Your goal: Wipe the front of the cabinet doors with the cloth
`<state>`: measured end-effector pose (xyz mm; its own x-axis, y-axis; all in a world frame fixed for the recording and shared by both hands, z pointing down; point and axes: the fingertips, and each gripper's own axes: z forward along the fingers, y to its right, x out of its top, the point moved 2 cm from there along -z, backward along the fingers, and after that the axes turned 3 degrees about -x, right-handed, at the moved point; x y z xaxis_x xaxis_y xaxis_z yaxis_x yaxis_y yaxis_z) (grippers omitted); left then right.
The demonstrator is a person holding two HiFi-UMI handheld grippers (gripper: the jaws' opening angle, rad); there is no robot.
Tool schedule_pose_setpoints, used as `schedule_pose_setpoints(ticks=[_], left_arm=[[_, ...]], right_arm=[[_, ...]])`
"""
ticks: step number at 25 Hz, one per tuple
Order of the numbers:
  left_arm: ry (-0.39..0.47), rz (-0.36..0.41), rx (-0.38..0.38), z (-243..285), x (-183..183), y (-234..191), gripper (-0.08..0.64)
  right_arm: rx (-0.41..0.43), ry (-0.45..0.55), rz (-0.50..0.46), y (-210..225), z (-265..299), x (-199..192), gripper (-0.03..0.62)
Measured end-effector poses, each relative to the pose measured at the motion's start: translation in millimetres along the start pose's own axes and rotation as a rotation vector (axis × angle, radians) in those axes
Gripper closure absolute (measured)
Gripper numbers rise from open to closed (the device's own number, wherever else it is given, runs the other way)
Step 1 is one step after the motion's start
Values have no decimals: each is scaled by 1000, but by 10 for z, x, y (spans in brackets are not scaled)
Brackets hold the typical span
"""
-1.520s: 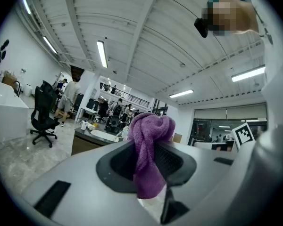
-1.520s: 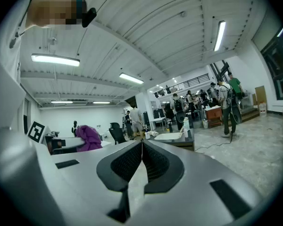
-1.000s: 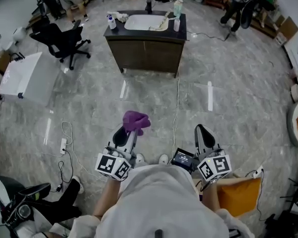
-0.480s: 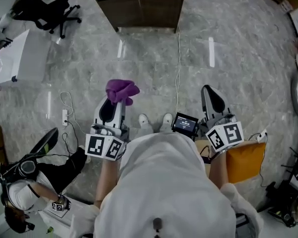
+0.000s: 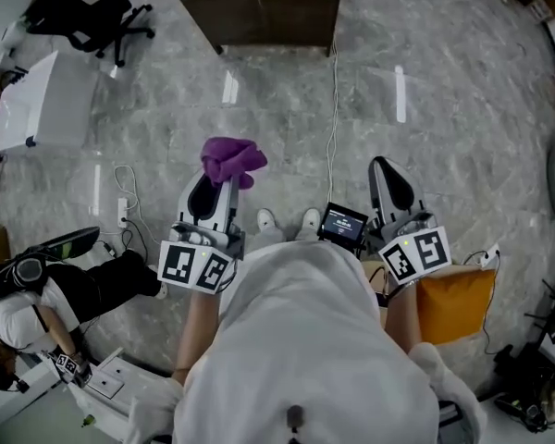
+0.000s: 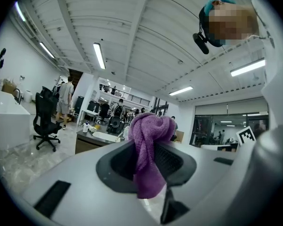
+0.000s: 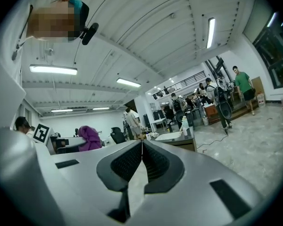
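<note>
step in hand: approach, as judged. the cloth (image 5: 231,158) is gripped, but no wiping is under way, and the cabinet (image 5: 264,7) stands well apart from both grippers across open floor.
task thing: the purple cloth sits bunched at the tip of the left gripper (image 5: 220,181). one fold rises above the jaws and a tail hangs down between them.
cabinet doors: the dark front faces the person at the top edge of the head view. only its lower part shows there.
left gripper: jaws clamped on the cloth, with the fabric filling the gap.
right gripper: the right gripper (image 5: 382,166) has its jaws pressed together, with nothing between them.
pose: both grippers are held low before the torso, side by side and roughly parallel. their tips point forward toward the cabinet, and the person's shoes show between them.
next move, as judged: close the distance on foot, lower the left gripper to door height, and press the bunched cloth flat against the door front.
bystander: a person (image 5: 37,294) sits on the floor at the left, clear of the path.
</note>
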<state>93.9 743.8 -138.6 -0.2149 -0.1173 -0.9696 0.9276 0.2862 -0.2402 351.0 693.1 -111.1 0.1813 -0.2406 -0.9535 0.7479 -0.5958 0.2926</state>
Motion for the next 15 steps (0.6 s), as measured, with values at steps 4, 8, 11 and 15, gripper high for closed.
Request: schedule_pose_setpoints(ticks=[4,8,11,15], left_arm=[[11,-4,9,36,-49,102,460],[20,-17,6,127,-133,44,460],[16,-7,-5,188,-141,-21,460],[12,15,-23,342,-75,-176,460]], right_arm=[[18,-7,-12,26,-27,-8,565],[6,-5,-17,108,65,-15,565],[-27,-13,-9,157,107,-18,565],[-44,-45,-30,151,294,-13,565]])
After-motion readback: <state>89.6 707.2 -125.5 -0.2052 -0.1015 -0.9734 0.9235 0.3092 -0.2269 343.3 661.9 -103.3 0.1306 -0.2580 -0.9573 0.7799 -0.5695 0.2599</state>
